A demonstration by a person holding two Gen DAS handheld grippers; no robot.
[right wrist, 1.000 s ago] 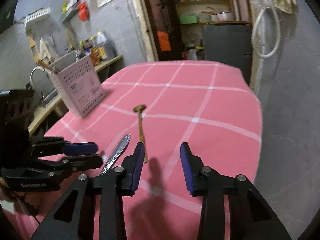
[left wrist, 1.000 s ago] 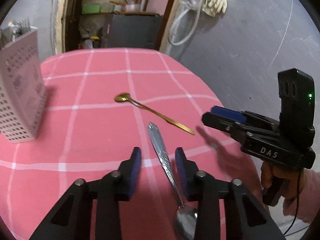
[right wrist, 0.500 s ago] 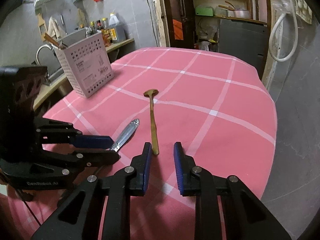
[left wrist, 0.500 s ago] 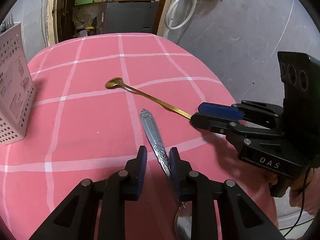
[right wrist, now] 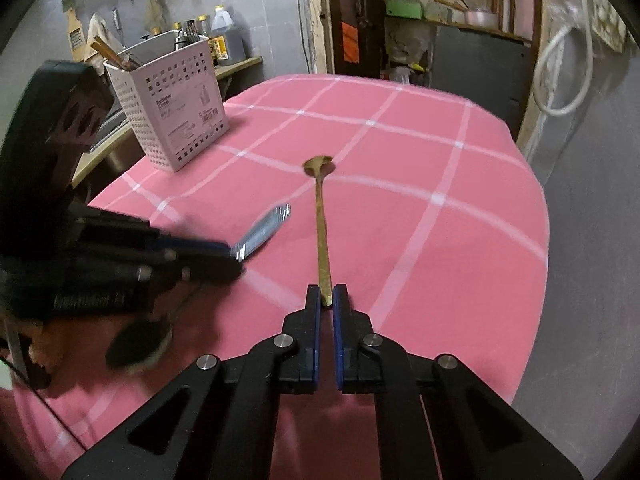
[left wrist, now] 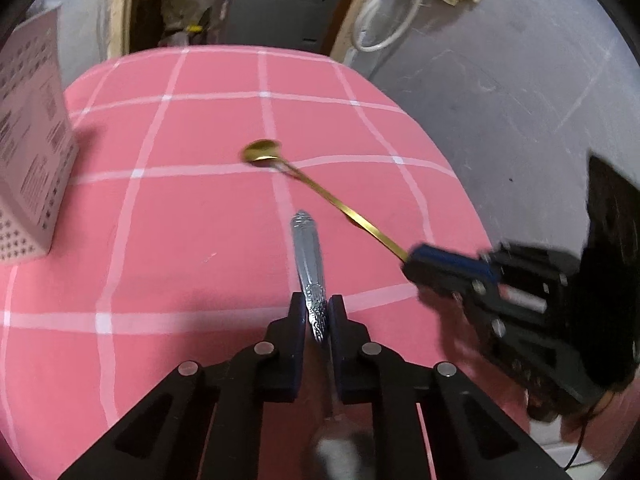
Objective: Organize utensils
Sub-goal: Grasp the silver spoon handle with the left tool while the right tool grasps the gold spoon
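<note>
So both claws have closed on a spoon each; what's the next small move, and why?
Probably lift both a little. The left claw pinches the silver spoon by its handle, and the right claw grips the gold spoon at its handle end. Its bowl seems to rest on the tablecloth, with the basket across it.

Utensil caddy point(right wrist: 172, 108) blocks tablecloth's point(right wrist: 460, 240) left edge.

Silver spoon point(left wrist: 309, 258) glossy embossed metal; gold spoon point(right wrist: 321, 216) brushed metal; tablecloth point(right wrist: 420, 248) matt cloth; basket point(right wrist: 176, 108) perforated plastic.
</note>
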